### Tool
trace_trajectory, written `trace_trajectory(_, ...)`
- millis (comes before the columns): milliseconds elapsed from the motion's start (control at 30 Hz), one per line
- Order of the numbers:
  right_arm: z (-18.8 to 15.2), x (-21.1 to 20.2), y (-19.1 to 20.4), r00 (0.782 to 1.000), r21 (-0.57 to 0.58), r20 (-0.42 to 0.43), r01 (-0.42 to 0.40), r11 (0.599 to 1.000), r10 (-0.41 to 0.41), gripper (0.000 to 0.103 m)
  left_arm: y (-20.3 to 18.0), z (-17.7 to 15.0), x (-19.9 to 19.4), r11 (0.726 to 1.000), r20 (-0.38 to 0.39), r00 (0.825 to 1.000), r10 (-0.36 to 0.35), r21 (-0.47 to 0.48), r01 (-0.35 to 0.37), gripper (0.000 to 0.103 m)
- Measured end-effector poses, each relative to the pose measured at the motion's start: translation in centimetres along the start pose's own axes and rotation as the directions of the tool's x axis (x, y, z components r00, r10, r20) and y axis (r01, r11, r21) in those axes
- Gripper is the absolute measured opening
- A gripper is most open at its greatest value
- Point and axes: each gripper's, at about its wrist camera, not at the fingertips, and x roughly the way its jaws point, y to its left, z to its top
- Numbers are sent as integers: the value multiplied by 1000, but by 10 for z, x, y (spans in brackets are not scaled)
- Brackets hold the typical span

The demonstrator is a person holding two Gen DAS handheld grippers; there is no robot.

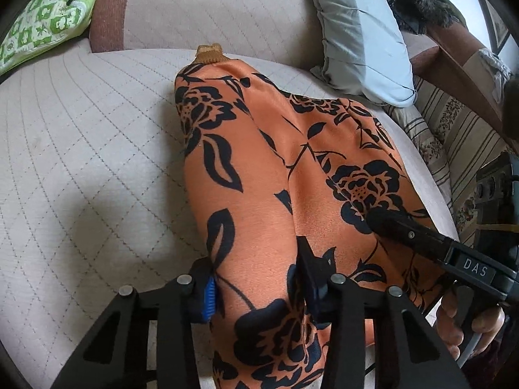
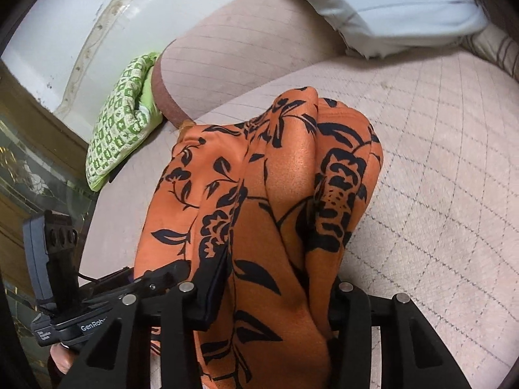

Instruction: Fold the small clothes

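The garment lies on the sofa seat, running from its front edge toward the backrest. A cushion sits at the seat's left corner, a pillow at the right.

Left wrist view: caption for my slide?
Both grippers pinch an orange floral garment over a quilted sofa.
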Motion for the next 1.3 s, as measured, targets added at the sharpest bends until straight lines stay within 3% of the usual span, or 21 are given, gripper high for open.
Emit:
trace_trajectory(100, -2, 4, -4, 1000, 21, -13, 3, 1000, -3, 47, 11, -1, 7, 998, -28, 999, -19, -58, 18, 52)
trace_trajectory(233, -1, 10, -15, 999, 63, -28, -17, 998, 19, 47, 21, 1, 11, 992, -72, 996, -54, -116, 45, 82)
trace_trajectory(267, -1, 12, -16, 999, 68, -31, -20, 997, 23, 47, 25, -1, 14, 990, -88, 994, -66, -132, 54, 86)
trace_trajectory(467, -1, 15, -26, 998, 88, -46, -40, 995, 44, 47, 24, -1, 17, 989, -61, 995, -75, -129, 67, 87)
trace_trajectory(500, -1, 16, -27, 998, 94, -47, -47, 994, 52, 47, 23, -1, 18, 989, -52, 996, -75, -129, 68, 85)
trace_trajectory(567, -3, 15, -31, 997, 103, -49, -58, 993, 63, 47, 19, 0, 19, 988, -41, 994, -106, -114, 100, 65)
trace_trajectory(767, -3, 15, -30, 997, 100, -45, -57, 993, 62, 47, 8, 3, 14, 996, 3, 998, -69, -62, 69, 43)
trace_trajectory(1067, -5, -2, -8, 1000, 27, 9, -10, 1000, 10, 47, 0, 2, 0, 999, 47, 998, -45, -18, 46, 39)
trace_trajectory(1300, -8, -21, 18, 998, -34, 62, -32, 999, 34, 46, 3, -5, -35, 1000, 106, 994, -6, -9, 7, 38)
